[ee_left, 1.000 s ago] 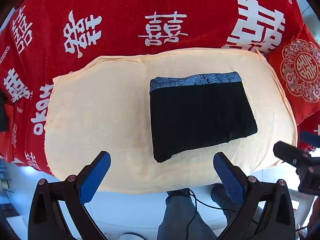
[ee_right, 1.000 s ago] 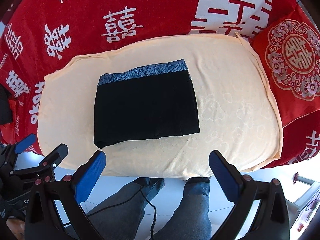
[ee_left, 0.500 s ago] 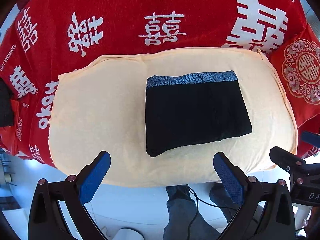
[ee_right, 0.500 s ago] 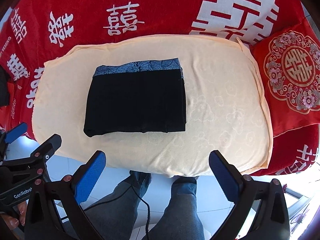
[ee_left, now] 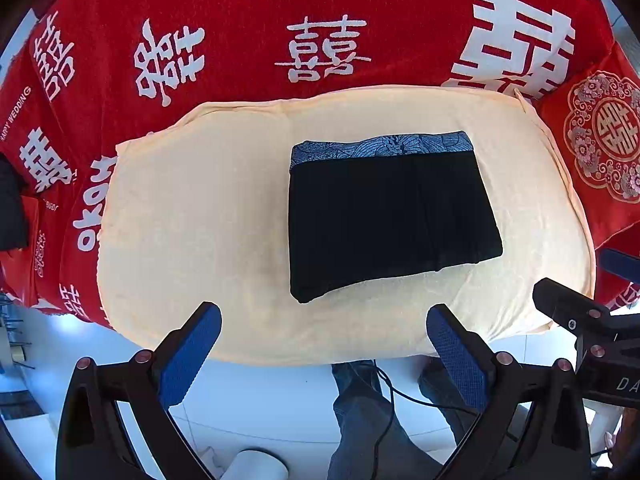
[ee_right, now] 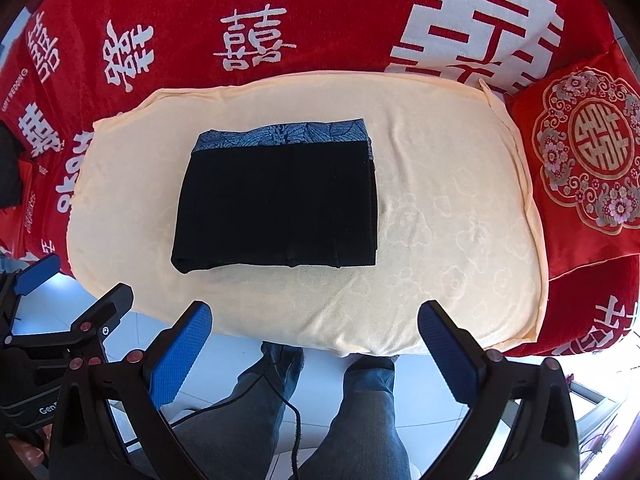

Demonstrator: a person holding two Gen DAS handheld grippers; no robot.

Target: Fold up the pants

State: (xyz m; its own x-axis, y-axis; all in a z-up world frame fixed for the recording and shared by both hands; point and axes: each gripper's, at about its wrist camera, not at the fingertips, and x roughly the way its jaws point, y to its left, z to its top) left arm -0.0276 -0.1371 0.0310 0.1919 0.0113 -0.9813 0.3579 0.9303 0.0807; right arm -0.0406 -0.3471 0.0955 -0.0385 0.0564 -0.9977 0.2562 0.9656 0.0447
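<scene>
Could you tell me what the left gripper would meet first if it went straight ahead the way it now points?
Probably the cream towel just ahead of the open left gripper, then the folded black pants; depth is unclear.

Matt black cloth pants (ee_left: 392, 216) lie on nubby cream towel (ee_left: 192, 208) (terry-like).

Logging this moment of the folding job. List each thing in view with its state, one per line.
Pants: folded into a flat rectangle, patterned waistband at the far edge, lying on the towel.
Towel: spread flat over the red blanket.
Blanket: spread out under the towel.
Cushion: resting right of the towel.
Left claw: open, empty.
Right claw: open, empty.
</scene>
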